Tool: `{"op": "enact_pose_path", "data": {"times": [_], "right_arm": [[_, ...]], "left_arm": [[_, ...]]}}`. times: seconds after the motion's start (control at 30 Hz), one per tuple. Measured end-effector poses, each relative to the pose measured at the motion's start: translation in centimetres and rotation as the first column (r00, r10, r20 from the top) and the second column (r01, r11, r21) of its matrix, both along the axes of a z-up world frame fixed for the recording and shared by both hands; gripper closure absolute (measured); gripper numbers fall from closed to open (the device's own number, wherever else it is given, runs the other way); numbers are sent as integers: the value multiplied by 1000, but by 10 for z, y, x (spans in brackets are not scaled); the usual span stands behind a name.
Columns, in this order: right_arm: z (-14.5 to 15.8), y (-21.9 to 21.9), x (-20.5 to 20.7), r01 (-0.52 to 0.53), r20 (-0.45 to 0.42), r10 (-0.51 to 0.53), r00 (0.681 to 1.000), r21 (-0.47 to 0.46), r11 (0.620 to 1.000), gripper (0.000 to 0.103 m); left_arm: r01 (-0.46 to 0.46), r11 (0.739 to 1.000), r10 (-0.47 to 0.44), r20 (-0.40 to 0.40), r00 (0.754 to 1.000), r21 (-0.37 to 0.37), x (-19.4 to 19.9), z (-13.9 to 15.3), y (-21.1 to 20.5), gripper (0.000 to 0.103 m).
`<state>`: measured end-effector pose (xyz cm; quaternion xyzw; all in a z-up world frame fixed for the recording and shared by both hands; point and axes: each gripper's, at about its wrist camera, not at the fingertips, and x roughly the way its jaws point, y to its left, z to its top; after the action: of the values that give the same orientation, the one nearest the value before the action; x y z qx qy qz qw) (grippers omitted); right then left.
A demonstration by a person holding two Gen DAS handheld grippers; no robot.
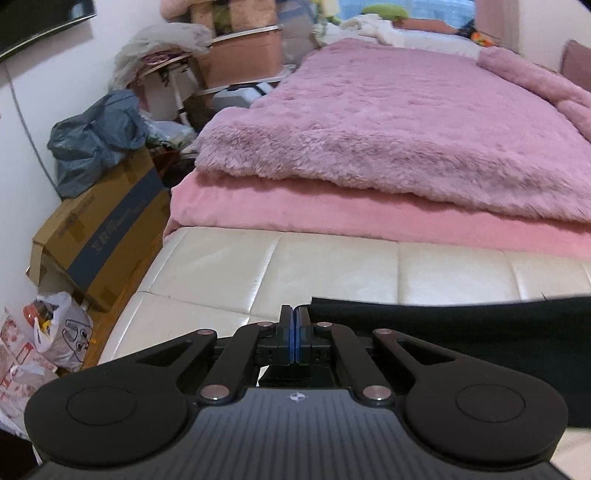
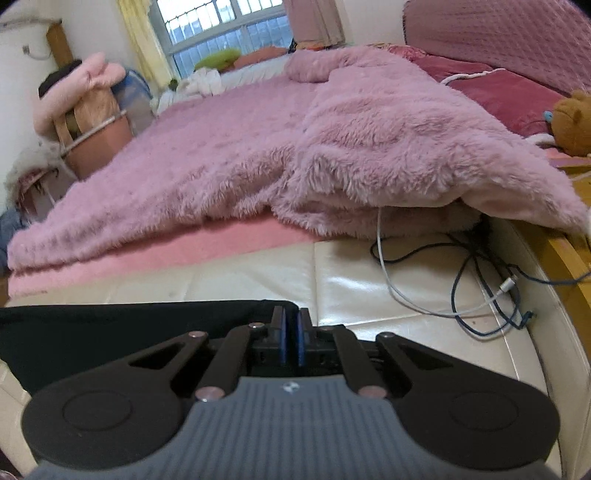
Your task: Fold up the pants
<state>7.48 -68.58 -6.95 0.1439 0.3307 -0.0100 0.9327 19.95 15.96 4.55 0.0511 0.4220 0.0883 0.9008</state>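
Cream bench (image 1: 332, 273) below pink blanket (image 1: 406, 122): black pants (image 1: 461, 332) stretched between our left gripper (image 1: 294, 334) and right gripper (image 2: 291, 334), fingers pinching its edge. Folding apparently unfinished.

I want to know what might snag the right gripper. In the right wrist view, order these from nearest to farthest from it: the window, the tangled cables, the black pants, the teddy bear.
1. black pants, at the right gripper, stretching left.
2. tangled cables, right, on the cream bench.
3. teddy bear, far right.
4. window, at the back.
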Motion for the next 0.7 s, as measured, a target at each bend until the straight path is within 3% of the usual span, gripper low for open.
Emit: {"op": "enact_pose_path", "data": {"times": [0.1,0.23,0.47,0.7], "right_arm": [[0,-4,-8,10,-8,-10,1000,23,1000,103],[-14,-1,13,49,-64,-49,997,2,999,103],[-37,21,69,60,-166,-82,983,-136,989,103],[-50,19,85,64,-203,-98,974,-169,984,103]], "left_arm": [[13,1000,-12,-55,998,15,8,-8,4,103],[29,999,-22,-154,988,41,59,-49,3,103],[96,987,-67,-211,975,129,116,-95,-21,103],[120,980,-75,-267,961,157,131,-125,-20,103]]}}
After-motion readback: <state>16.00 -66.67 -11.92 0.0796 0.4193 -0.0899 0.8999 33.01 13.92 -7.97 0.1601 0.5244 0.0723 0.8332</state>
